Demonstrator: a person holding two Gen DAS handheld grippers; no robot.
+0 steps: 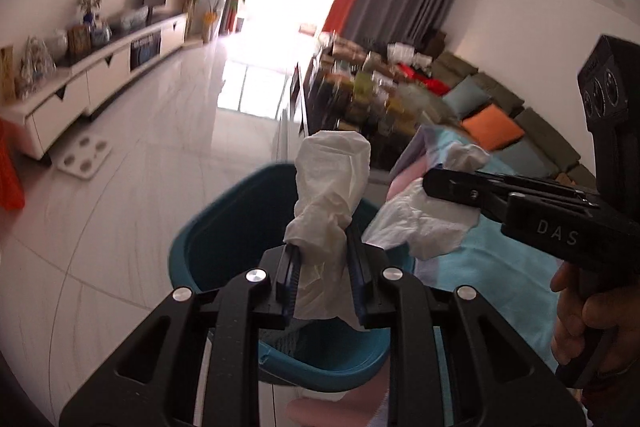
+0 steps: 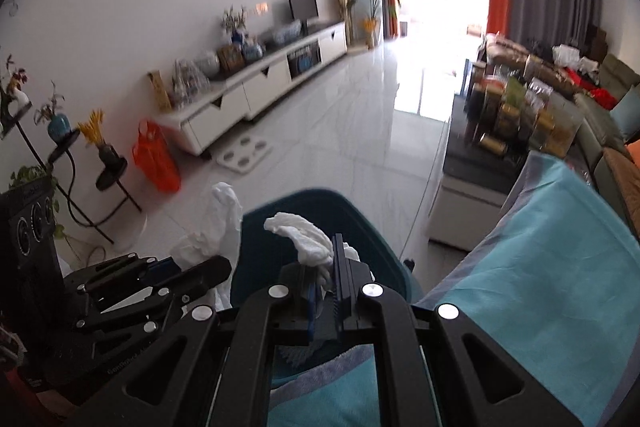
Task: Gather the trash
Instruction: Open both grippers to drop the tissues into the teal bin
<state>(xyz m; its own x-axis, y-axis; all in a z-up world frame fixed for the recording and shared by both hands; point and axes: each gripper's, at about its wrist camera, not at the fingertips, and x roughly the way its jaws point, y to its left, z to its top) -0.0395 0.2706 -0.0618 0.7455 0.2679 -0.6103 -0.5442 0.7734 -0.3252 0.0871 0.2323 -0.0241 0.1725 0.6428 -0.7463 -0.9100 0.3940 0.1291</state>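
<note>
While a crumpled white paper tissue point(image 1: 328, 203) is clamped between its two fingers, the left gripper point(image 1: 322, 259) is held above the open teal plastic bin point(image 1: 208, 251) on the white tiled floor point(image 1: 132, 187). At the right, the right gripper point(image 1: 444, 187) is seen beside a second crumpled white tissue point(image 1: 424, 223).

In the right wrist view, the right gripper point(image 2: 326, 267) is clenched on that second tissue point(image 2: 300, 235), over the bin point(image 2: 360, 223) and beside the turquoise cloth point(image 2: 540, 267). The left gripper point(image 2: 200, 267) is seen at the left with its tissue point(image 2: 224, 223).

Two crumpled white tissues point(image 1: 330, 187) point(image 2: 304, 237) above teal bin point(image 1: 224, 235)
</note>
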